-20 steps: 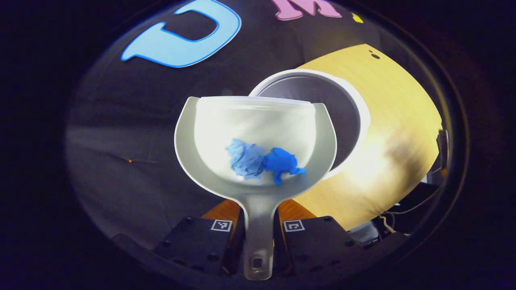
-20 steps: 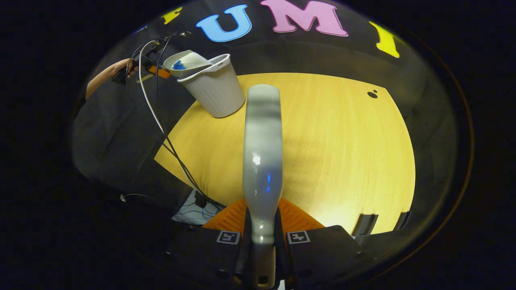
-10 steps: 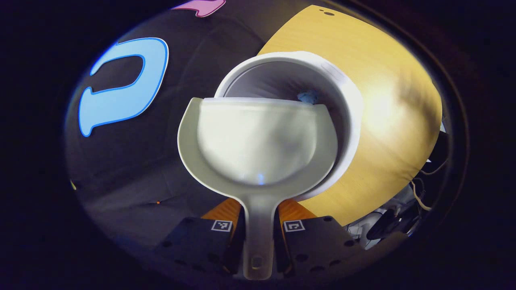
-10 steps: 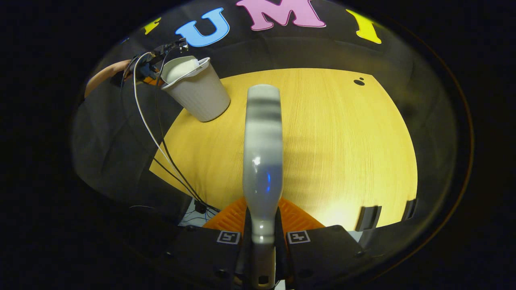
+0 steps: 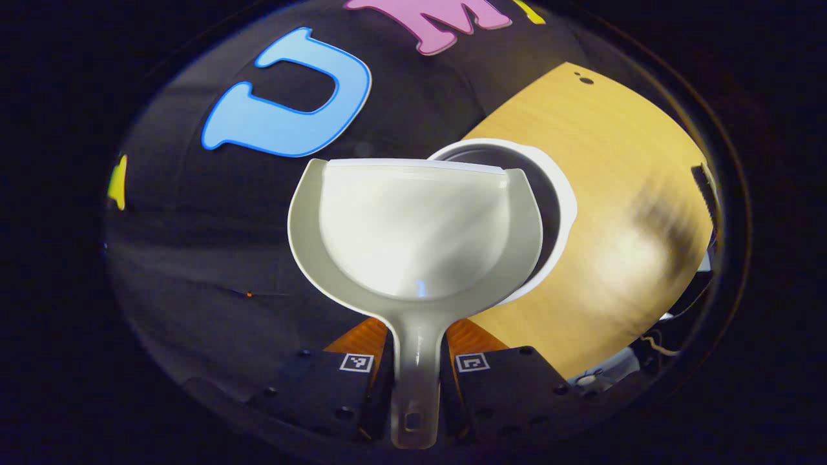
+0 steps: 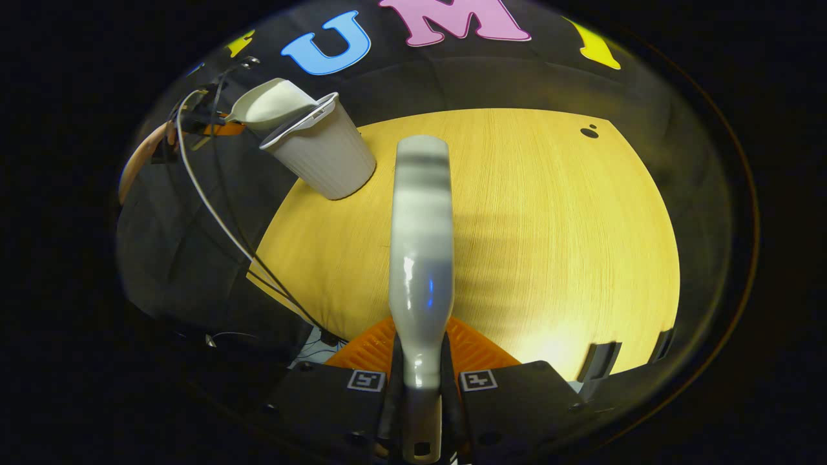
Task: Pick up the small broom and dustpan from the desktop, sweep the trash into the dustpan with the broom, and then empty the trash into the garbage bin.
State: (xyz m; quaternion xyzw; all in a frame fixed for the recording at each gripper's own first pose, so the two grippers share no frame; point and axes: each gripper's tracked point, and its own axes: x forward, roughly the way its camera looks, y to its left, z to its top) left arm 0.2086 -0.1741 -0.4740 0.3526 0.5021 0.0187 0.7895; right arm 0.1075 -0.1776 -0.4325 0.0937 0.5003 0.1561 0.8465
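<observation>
The left claw [image 5: 413,374] grips the dustpan [image 5: 413,226] by its handle, both fingers pressed on it, the pan's long axis running straight out from the claw. The pan looks empty; its far lip hangs over the near-left rim of the bin [image 5: 562,194], which stands on the counter [image 5: 620,168] by its far-left corner. In the right gripper view the dustpan [image 6: 271,103] sits tilted above the bin [image 6: 323,158], lip toward the opening. The right claw [image 6: 420,387] is clamped on the broom [image 6: 421,245] handle, the broom pointing away over the counter [image 6: 555,226], well apart from the bin. No trash shows on the counter, so the emptying seems done. The left claw is the nearer to the bin, and any next move likely draws the pan back along its axis.
</observation>
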